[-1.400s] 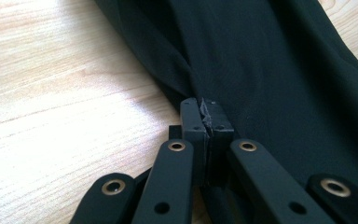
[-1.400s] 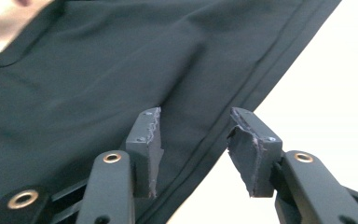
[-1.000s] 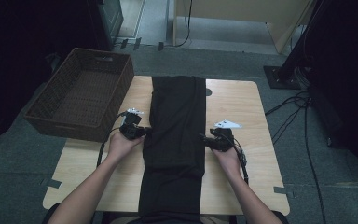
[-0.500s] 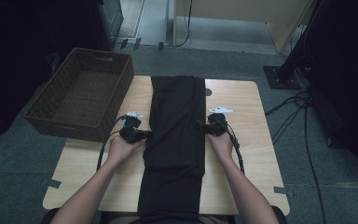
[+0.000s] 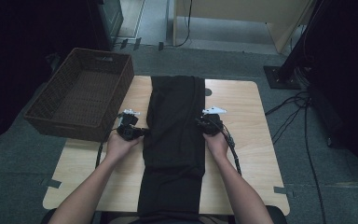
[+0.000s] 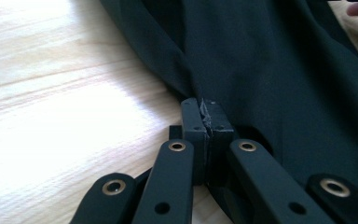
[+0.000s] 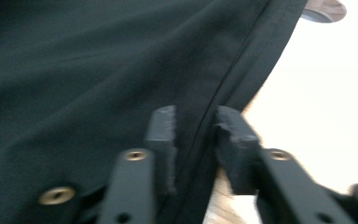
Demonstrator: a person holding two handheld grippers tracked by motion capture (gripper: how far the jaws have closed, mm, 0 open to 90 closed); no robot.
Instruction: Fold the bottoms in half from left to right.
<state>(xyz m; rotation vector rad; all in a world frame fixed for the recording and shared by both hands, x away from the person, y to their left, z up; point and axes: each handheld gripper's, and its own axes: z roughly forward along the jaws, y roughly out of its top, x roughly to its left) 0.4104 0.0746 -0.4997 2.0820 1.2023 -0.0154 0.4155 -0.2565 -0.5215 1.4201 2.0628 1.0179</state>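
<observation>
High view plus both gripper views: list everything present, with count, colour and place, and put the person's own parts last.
garment: one, black, long and folded, lying lengthwise down the middle of the table, near end hanging over the front edge.
table: one, light wood, centre of the high view.
basket: one, dark brown wicker, nothing inside, at the table's far left corner.
cables: several, black, on the grey floor to the right.
stand base: one, black, on the floor beyond the table's right corner.
left gripper: one, black, jaws shut on the garment's left edge.
right gripper: one, black, jaws apart astride the garment's right edge seam.
forearms: two, entering from the bottom.
</observation>
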